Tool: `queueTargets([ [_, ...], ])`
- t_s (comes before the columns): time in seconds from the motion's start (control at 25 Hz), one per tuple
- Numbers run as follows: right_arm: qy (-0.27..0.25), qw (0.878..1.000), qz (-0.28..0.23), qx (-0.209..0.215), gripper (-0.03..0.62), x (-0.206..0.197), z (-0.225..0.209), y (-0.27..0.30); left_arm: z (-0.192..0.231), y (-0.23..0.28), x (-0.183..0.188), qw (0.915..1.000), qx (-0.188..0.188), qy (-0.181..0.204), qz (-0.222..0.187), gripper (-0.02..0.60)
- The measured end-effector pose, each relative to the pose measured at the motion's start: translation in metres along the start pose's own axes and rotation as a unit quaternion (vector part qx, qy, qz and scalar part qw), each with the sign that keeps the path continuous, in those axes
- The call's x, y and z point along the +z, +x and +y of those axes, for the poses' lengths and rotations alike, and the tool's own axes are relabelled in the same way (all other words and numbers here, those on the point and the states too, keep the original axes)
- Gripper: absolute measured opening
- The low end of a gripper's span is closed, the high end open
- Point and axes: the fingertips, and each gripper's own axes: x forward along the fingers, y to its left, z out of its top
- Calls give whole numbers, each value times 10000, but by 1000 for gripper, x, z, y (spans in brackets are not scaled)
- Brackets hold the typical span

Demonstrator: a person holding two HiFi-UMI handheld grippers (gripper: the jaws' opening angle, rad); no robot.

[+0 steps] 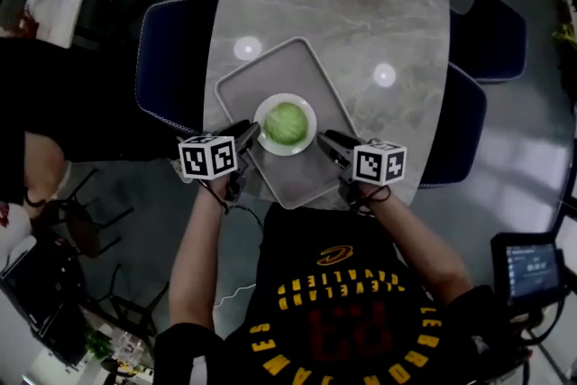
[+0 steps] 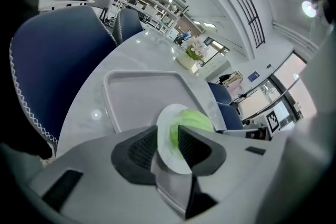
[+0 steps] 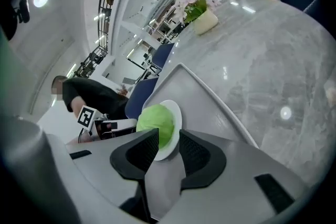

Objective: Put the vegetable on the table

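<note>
Grey marble table (image 1: 361,22) among blue chairs (image 1: 171,59).
Cabbage (image 1: 286,123) on plate (image 1: 263,114) on tray (image 1: 270,72); left claw (image 1: 251,132) and right claw (image 1: 325,140) both wide, flanking it.

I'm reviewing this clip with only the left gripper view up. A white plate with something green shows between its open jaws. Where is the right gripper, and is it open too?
Observer: The right gripper is at the plate's opposite side, on the right. Its own view shows its jaws apart, with the pads pressing on nothing.
Operator: Is the rim inside that gap?
Observer: In the right gripper view, the rim and the green vegetable line up with the gap. I cannot tell whether the rim is in it.
Operator: Anyone else around?
Observer: Yes. A person in black is beyond the blue chair on the table's left side.
</note>
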Motion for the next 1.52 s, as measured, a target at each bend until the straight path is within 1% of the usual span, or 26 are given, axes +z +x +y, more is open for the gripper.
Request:
queueTargets([
  [0.08,79,9999,108,-29,124,3,-13,12,7,14,2,9998,47,-118,121,121],
  [0.2,94,9996,253,-82,124,4,-22,24,9,26,-3,9994,-1,-197,300,121],
  [0.36,-3,9989,427,-203,124,-5,-23,30,8,23,-6,9992,12,-170,375,121],
  [0.44,-26,9985,480,-248,124,-8,-24,31,5,23,-7,9990,-45,-179,416,121],
  [0.6,57,9988,463,-131,124,-6,-11,32,7,20,-10,9984,4,-118,545,120],
  [0.68,78,9987,482,-137,124,-7,-9,32,6,20,-12,9980,-44,-98,623,113],
  [0.76,68,9986,497,-159,124,-8,-7,32,3,22,-15,9970,-60,0,770,96],
  [0.88,60,9984,512,-219,123,-9,-9,32,3,26,-20,9934,182,303,1094,69],
  [0.96,43,9982,545,-256,123,-11,-9,32,2,27,-21,9912,245,356,1252,66],
  [1.0,27,9980,572,-279,123,-11,-8,32,2,26,-21,9908,229,311,1299,66],
  [1.04,9,9976,605,-328,88,-11,-8,33,3,26,-21,9906,195,244,1334,66],
  [1.12,32,9969,649,-434,44,-12,-10,34,4,24,-21,9901,123,107,1391,63],
  [1.24,170,9974,585,-383,41,-7,-11,35,4,27,-20,9893,56,-17,1456,60],
  [1.52,487,9966,552,-358,38,-2,-25,21,-11,36,-26,9891,-19,-323,1436,54],
])
